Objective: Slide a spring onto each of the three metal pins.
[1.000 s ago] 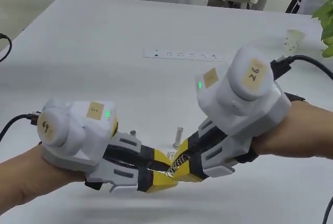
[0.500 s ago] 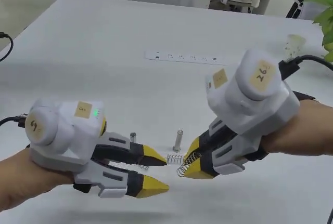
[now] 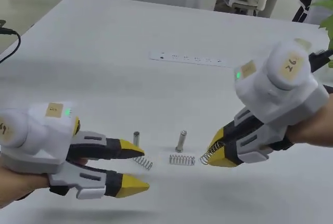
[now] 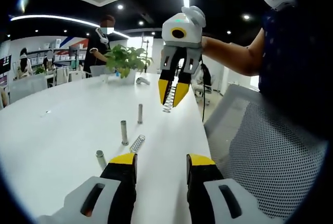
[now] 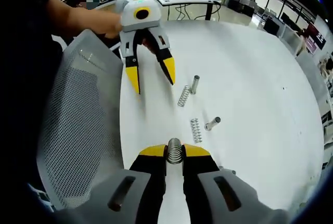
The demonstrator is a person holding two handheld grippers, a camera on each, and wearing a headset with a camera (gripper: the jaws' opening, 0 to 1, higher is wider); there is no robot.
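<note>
Steel count: three springs [image 3: 208, 155] [image 3: 182, 159] [image 3: 142, 162] and three pins [image 4: 100, 159] [image 4: 124, 132] [image 4: 140, 113], your right gripper [image 5: 175, 154] pinches one spring, two lie loose by the pins near the table [image 3: 104, 52] edge, your left gripper [image 4: 162, 160] gapes, loads of room beyond.

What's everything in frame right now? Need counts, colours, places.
table: 1, white, under everything
metal pins: 3, silver, upright in a row on the table, all bare
loose springs: 2, silver, lying on the table by the pins
held spring: 1, silver, in the right tongs
power strip: 1, white, mid-table beyond the pins
cable: 1, black, table's far left edge
plant: 1, green, at the table's edge
mesh chair: 1, grey, beside the table
left tongs: 1, yellow-tipped, open, empty
right tongs: 1, yellow-tipped, shut on the held spring
</note>
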